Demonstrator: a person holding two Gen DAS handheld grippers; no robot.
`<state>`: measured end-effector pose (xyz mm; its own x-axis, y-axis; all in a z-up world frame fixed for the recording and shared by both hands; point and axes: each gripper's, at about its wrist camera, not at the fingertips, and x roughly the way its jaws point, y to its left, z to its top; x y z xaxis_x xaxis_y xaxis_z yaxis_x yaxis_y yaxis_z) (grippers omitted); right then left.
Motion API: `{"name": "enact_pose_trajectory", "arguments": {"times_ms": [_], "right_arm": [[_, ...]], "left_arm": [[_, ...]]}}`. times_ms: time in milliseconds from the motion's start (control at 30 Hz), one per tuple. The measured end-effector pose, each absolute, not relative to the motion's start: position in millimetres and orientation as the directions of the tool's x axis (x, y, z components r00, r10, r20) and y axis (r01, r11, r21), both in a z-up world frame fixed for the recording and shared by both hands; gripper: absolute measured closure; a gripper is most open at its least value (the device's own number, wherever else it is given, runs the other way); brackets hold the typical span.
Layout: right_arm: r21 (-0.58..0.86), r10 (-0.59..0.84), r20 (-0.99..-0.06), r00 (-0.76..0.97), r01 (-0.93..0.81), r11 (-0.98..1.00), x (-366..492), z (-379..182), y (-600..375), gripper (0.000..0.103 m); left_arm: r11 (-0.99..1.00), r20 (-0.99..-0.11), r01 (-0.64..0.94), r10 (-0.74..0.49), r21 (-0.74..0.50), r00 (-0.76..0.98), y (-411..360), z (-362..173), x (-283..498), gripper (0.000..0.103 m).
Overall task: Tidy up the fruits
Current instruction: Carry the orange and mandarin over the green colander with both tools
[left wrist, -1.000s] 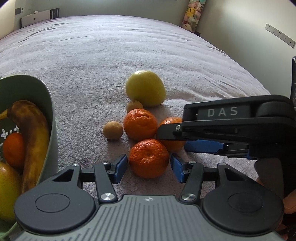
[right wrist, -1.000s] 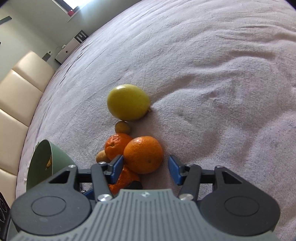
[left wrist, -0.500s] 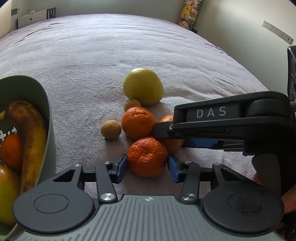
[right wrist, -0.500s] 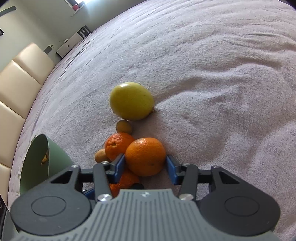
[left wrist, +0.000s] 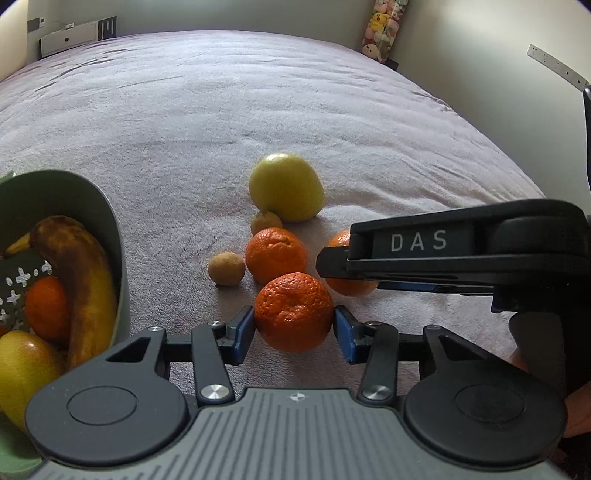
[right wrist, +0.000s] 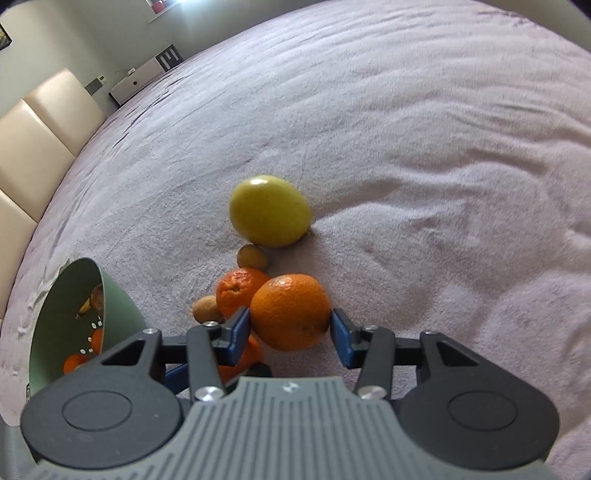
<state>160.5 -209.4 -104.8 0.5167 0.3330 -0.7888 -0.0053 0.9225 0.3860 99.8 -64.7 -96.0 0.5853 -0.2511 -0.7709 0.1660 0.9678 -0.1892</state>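
Observation:
My left gripper (left wrist: pixel 294 334) is shut on a tangerine (left wrist: pixel 293 310) that rests on the blanket; both blue pads touch its sides. My right gripper (right wrist: pixel 290 332) is shut on a smoother orange (right wrist: pixel 290 310), partly hidden behind that tool's black body in the left wrist view (left wrist: pixel 345 284). Just beyond lie a second tangerine (left wrist: pixel 276 254), a small brown fruit (left wrist: pixel 226 268), a small yellowish fruit (left wrist: pixel 266 222) and a big yellow-green fruit (left wrist: pixel 286 188). At the left a green bowl (left wrist: pixel 120 236) holds a banana (left wrist: pixel 77 266), a tangerine and a yellow-red fruit.
Everything lies on a wide bed under a grey-lilac blanket (left wrist: pixel 221 110). A beige padded headboard (right wrist: pixel 40 147) runs along the left. A white box (left wrist: pixel 74 35) and plush toys (left wrist: pixel 382 22) stand at the far side, with walls close behind.
Both grippers closed from open onto their fruit: the left on the near tangerine, the right on the orange. The right gripper then rose slightly and rolled a little.

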Motion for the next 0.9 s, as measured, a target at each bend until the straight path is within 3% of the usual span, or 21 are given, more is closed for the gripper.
{"name": "enact_pose_trajectory", "arguments": {"times_ms": [500, 900], "right_arm": [[0.370, 0.318, -0.720, 0.618, -0.046, 0.928, 137, -50, -212, 0.058], [0.346, 0.374, -0.630, 0.681, -0.185, 0.920, 109, -9, -183, 0.058]], "left_arm": [[0.962, -0.727, 0.129, -0.266, -0.240, 0.633, -50, -45, 77, 0.051], [0.973, -0.732, -0.009, -0.166, -0.229, 0.661, -2, -10, 59, 0.051]]}}
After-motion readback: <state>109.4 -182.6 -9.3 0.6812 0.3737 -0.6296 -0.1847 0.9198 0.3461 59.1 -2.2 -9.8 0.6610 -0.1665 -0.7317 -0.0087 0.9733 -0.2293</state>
